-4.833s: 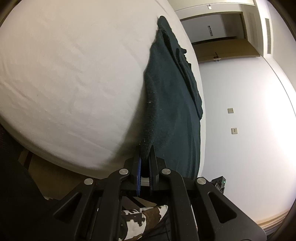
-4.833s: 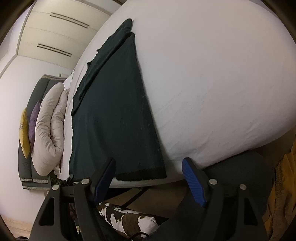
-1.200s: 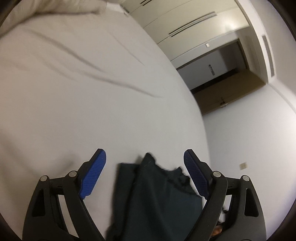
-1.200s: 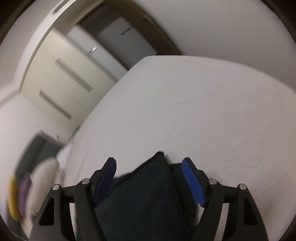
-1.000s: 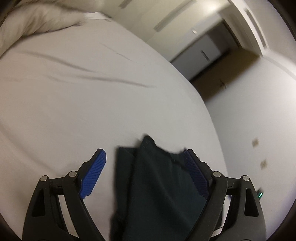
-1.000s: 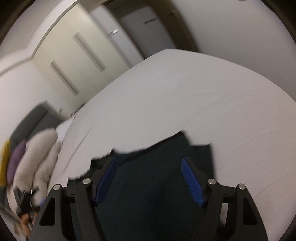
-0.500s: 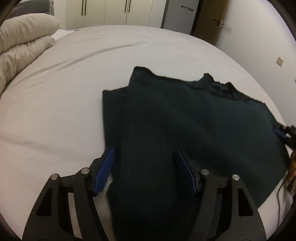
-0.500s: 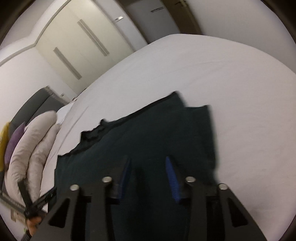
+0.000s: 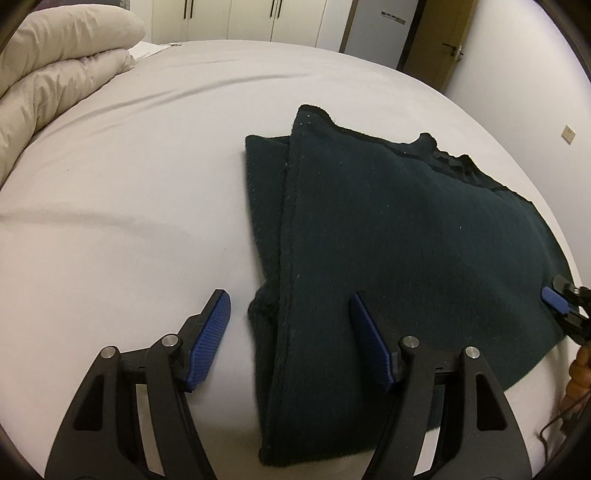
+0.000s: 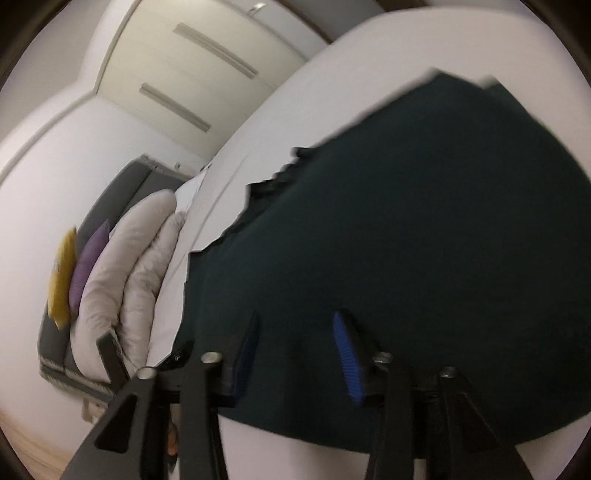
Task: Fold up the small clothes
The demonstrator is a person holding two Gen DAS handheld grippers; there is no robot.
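A dark green knitted garment [image 9: 399, 236] lies folded lengthwise on the white bed [image 9: 129, 177]; its left fold edge runs toward me. My left gripper [image 9: 291, 332] is open and empty, its jaws standing either side of that fold edge just above the cloth. My right gripper [image 10: 295, 350] is open and empty, low over the garment [image 10: 406, 221] near its near edge; that view is blurred. The right gripper's blue tip also shows in the left wrist view [image 9: 554, 299] at the garment's right edge.
A rolled white duvet [image 9: 55, 74] lies at the bed's head, with yellow and purple cushions [image 10: 74, 269] against a grey headboard. Wardrobes [image 9: 258, 18] and a door [image 9: 432, 48] stand beyond the bed. The bed's near edge is just below the grippers.
Both grippers have come down and back toward the garment's near end. The left jaws have narrowed a little around the fold edge. The right gripper swung left and lower over the cloth.
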